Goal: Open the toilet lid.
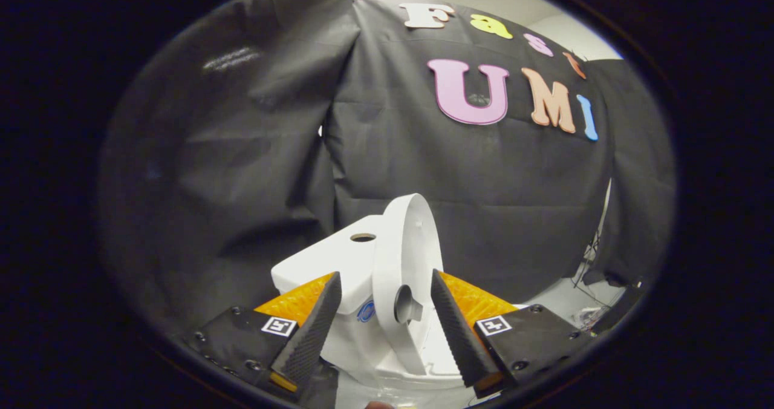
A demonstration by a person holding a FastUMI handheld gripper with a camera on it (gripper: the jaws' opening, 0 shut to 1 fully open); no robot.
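A white toilet [338, 264] is standing against the black cloth wall [242, 155], its smooth, glossy tank rising as a boxy block with a round hole [363, 237] in its flat top; the toilet is serving as the landmark here, and everything else is sitting in front of it or on it.

The lid [404, 258] is standing nearly upright beside the tank, seen almost edge-on as a thin, rounded white disc of hard plastic with a short grey peg [406, 305] jutting from its face; by that look, the opening step is appearing all but done, the lid already raised off the bowl and leaning back toward the tank.

The gripper [387, 327] is hovering in front of the toilet with its fingers spread wide, one on either side of the lid and touching neither face; it is grasping nothing; each finger [311, 330] is showing a dark, ribbed rubber pad backed by an orange, pebbled wedge.

What is probably remaining is small: checking that the lid is resting steady against the tank, then drawing the fingers straight back without brushing its thin edge, since a nudge could be tipping the light plastic forward again.

A small blue mark [366, 311] is showing on the tank's front, too small to make out.
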